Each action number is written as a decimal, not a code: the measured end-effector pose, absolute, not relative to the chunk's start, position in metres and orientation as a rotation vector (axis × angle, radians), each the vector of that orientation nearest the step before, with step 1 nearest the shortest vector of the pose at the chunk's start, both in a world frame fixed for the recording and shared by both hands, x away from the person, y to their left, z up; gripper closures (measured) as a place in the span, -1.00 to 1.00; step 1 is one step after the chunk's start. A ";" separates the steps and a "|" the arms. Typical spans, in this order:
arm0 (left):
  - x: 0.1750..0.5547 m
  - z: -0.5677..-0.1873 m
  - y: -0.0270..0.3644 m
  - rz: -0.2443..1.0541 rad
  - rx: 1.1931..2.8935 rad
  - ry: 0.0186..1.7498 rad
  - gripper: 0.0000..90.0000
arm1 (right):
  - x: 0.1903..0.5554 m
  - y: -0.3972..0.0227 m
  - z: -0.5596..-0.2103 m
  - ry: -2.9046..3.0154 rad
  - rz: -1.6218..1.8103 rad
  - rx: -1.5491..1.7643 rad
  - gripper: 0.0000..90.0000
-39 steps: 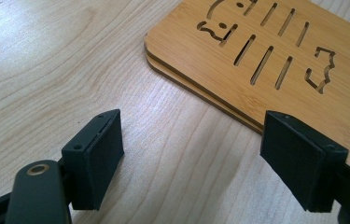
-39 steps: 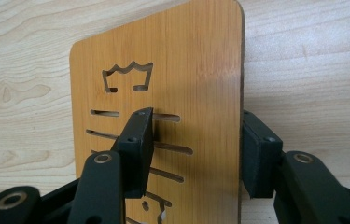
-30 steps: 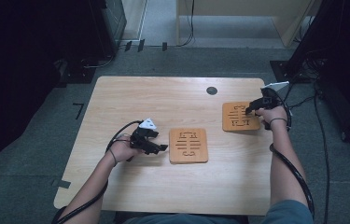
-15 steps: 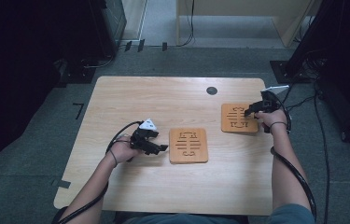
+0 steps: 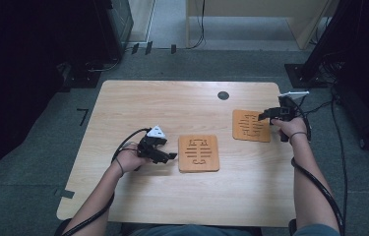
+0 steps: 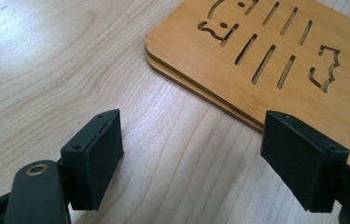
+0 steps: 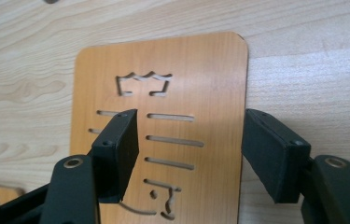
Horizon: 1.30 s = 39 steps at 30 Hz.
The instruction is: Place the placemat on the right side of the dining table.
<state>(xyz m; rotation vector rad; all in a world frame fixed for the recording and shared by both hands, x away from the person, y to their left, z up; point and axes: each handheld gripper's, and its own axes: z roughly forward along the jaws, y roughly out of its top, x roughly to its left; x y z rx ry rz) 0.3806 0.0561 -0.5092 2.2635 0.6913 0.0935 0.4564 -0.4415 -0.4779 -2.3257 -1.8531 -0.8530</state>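
Now the right gripper [image 5: 265, 117] is sitting over the far coaster [image 5: 252, 125] at about two o'clock on the table [image 5: 138, 105]; its jaws have just been opening, one above the coaster's slotted face and one past its edge, pads not pressing on it. That coaster is lying flat, so setting it down looks done. Meanwhile the left gripper [image 5: 171, 156] is resting at about nine o'clock of the near stack of coasters [image 5: 199, 153], jaws apart with nothing between them, one pad just beside the stack's edge. The stack is showing two layers in the left gripper view [image 6: 275, 60]. Judging from this, more coasters are waiting to be lifted off and laid out
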 end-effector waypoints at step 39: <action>0.380 -0.509 0.056 0.104 2.269 0.691 -0.56 | 0.426 -0.391 -0.479 -2.101 -0.954 -2.167 -0.40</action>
